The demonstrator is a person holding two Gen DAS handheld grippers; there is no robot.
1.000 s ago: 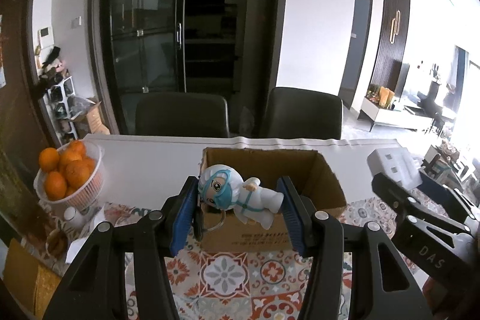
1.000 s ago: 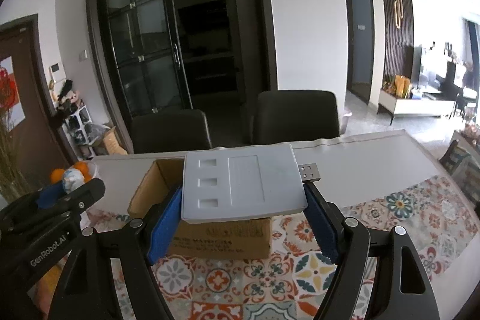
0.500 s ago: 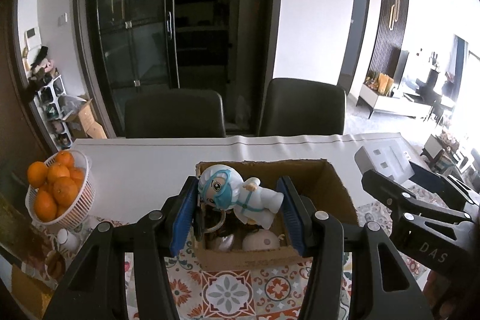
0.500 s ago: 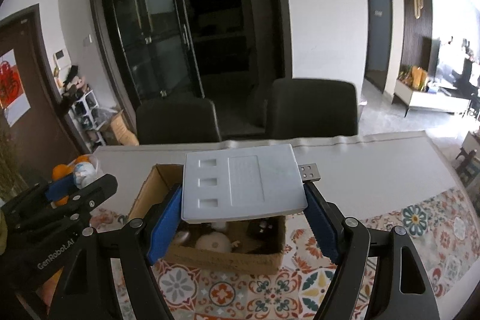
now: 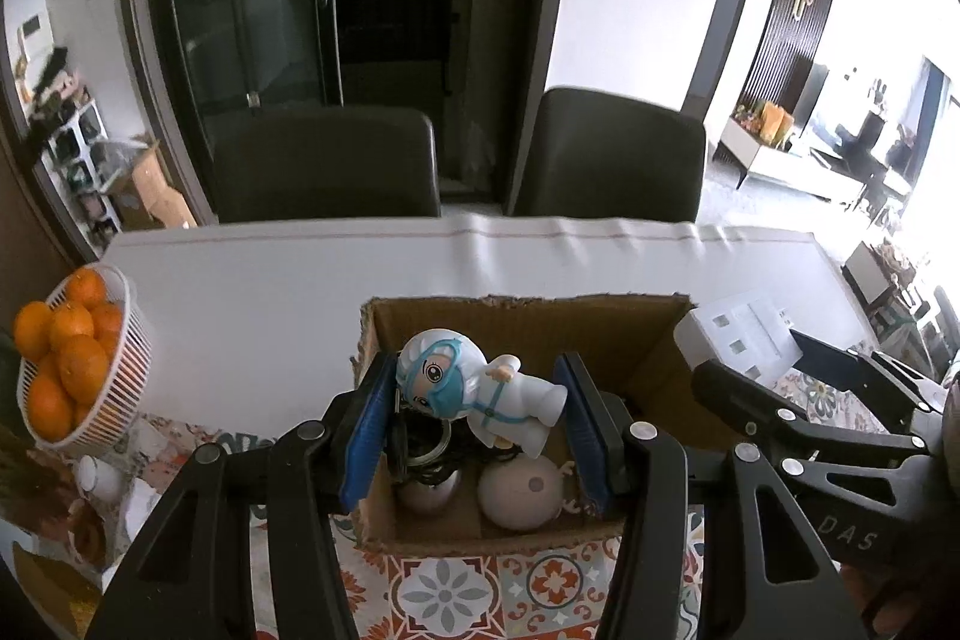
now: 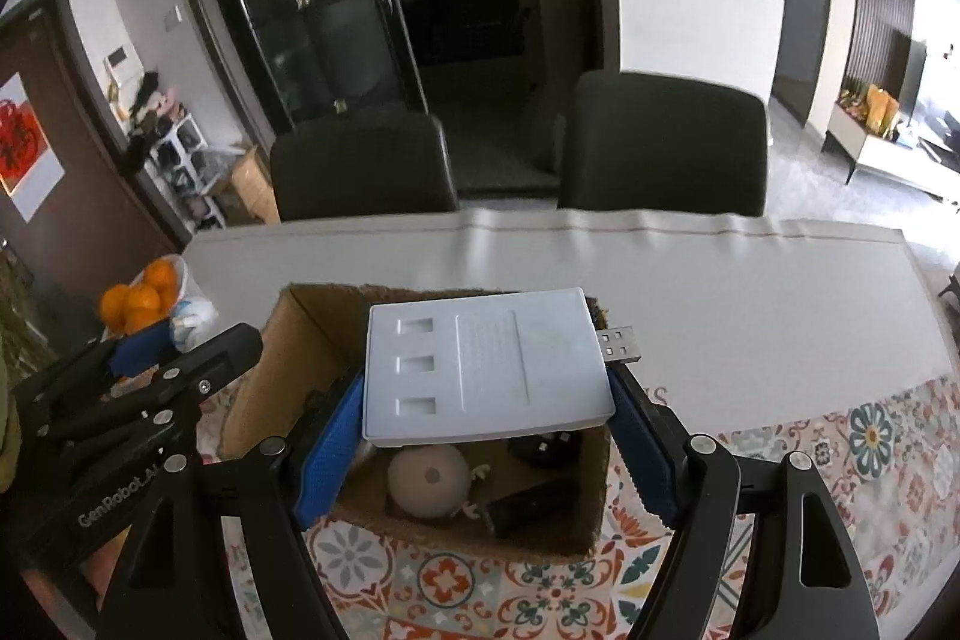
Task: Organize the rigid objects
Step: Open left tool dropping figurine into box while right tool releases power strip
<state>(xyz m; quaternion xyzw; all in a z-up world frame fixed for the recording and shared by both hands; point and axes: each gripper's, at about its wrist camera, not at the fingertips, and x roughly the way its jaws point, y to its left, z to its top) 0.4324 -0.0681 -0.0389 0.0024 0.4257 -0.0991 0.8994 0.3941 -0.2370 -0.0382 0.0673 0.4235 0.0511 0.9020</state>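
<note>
My left gripper [image 5: 477, 418] is shut on a small white-suited figurine with a blue mask [image 5: 474, 391], held over the open cardboard box [image 5: 522, 325]. My right gripper [image 6: 486, 430] is shut on a flat white device with a USB plug [image 6: 480, 364], also held over the box [image 6: 282, 358]. Inside the box lie a round beige object [image 6: 427, 475], dark items [image 6: 522, 505] and a metal ring [image 5: 420, 451]. The right gripper also shows in the left wrist view [image 5: 780, 400], the left gripper in the right wrist view [image 6: 138, 388].
A white basket of oranges [image 5: 66, 358] stands at the table's left. The box sits on a patterned tile mat [image 6: 840, 460] on a white table [image 5: 300, 280]. Two dark chairs [image 5: 327, 166] stand behind the table.
Both grippers have risen and tipped forward over the box, so its inside now shows below them. Each still holds its object.
</note>
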